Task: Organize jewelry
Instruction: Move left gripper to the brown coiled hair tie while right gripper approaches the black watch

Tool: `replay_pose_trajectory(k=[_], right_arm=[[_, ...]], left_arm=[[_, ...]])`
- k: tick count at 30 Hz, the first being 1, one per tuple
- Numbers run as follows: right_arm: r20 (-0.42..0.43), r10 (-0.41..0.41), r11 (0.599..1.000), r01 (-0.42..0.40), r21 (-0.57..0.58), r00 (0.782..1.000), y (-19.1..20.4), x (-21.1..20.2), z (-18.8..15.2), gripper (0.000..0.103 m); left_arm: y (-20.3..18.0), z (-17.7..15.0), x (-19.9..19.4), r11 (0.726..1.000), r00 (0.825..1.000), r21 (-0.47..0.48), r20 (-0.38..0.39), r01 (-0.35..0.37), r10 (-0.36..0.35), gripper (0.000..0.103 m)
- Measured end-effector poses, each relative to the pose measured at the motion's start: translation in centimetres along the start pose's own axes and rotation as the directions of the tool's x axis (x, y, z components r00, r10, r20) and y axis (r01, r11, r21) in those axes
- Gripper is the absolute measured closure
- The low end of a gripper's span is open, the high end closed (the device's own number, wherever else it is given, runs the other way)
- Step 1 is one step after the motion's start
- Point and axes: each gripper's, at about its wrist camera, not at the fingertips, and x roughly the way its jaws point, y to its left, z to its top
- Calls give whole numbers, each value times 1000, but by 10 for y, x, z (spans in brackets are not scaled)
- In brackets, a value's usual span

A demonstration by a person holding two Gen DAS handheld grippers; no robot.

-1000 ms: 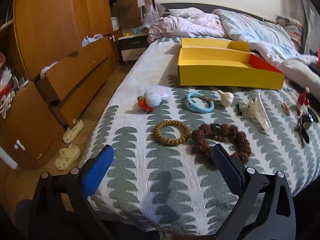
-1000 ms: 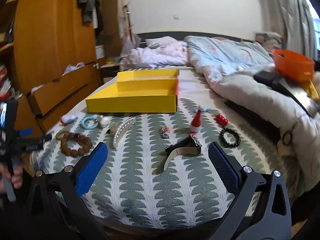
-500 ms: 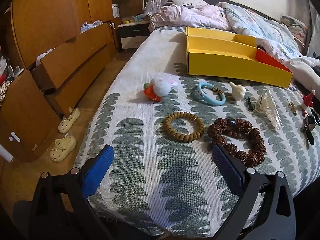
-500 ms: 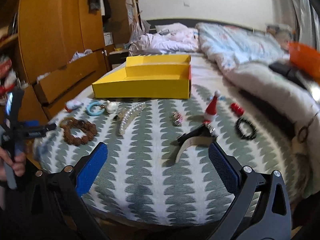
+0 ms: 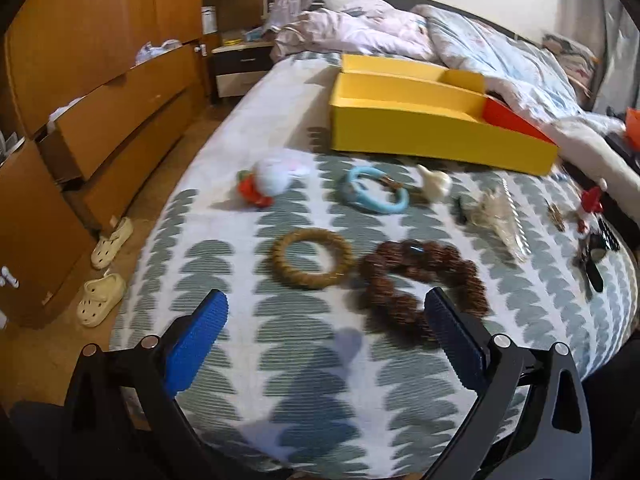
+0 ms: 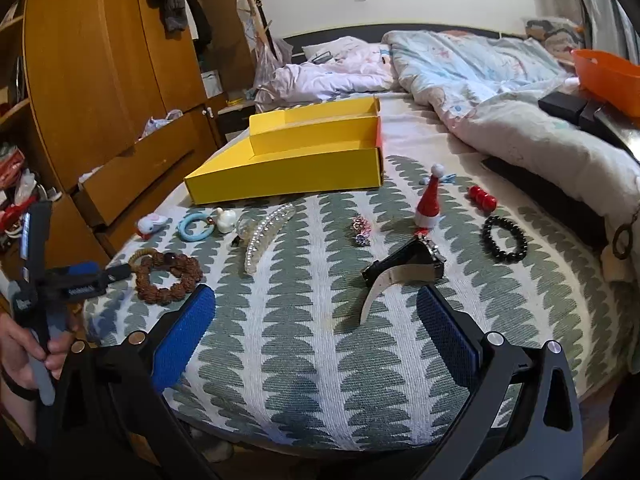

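Jewelry lies spread on the patterned bed cover in front of a yellow divided box (image 5: 420,136) (image 6: 288,168). A tan bead bracelet (image 5: 312,258) and a dark brown bead bracelet (image 5: 420,280) (image 6: 168,276) lie just beyond my open, empty left gripper (image 5: 326,332). A blue ring (image 5: 374,194), a pearl hair clip (image 6: 266,234), a watch (image 6: 404,272), a black bead bracelet (image 6: 504,238) and a red cone hat (image 6: 428,202) lie further along. My right gripper (image 6: 316,324) is open and empty, just short of the watch.
Rumpled duvets (image 6: 480,92) cover the far half of the bed. Wooden drawers (image 5: 112,120) and slippers (image 5: 104,296) are on the floor to the left. An orange tub (image 6: 608,76) sits at the right. The hand with the left gripper (image 6: 60,280) shows at the bed's left edge.
Both grippers have moved closer over the bed. The bracelets now sit nearer the left gripper and the watch nearer the right one. Nothing was picked up.
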Motion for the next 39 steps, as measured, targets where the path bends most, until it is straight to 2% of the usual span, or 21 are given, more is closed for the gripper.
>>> replay_pose_trajectory(k=[2,5,8,12,18,22,26,34,39], right_arm=[[4,-6,1000,6,4,1000,-1,1,3,3],[1,-59,998,59,-32,998,1,7,9,3],[-28,-85,995,84,-53,996,-1,18,13,3],[-32,-105,994,104,-18,994,-14,23,21,3],[-66,-146,988,149,47,987,-39,39,35,3],[-84,-129,989,134,60,988,-44,48,35,3],[-103,-134,989,140,56,986,-47,56,38,3],[-131,-176,979,187,81,976,-54,66,39,3],[-186,-222,969,238,71,957,-56,76,37,3]], left_arm=[[-12,1,5,1000,1000,18,-16,-13,13,5],[-23,4,12,998,998,37,-38,-46,47,5],[-26,10,16,996,996,49,-45,-78,80,5],[-13,20,16,994,994,18,-33,-106,107,5],[15,36,29,984,982,-28,-76,-175,172,5],[25,37,45,989,980,-61,-150,-138,128,5],[25,38,54,986,972,-59,-185,-156,143,5],[23,40,61,984,968,-53,-194,-173,160,5],[26,42,64,984,967,-57,-203,-168,153,5]])
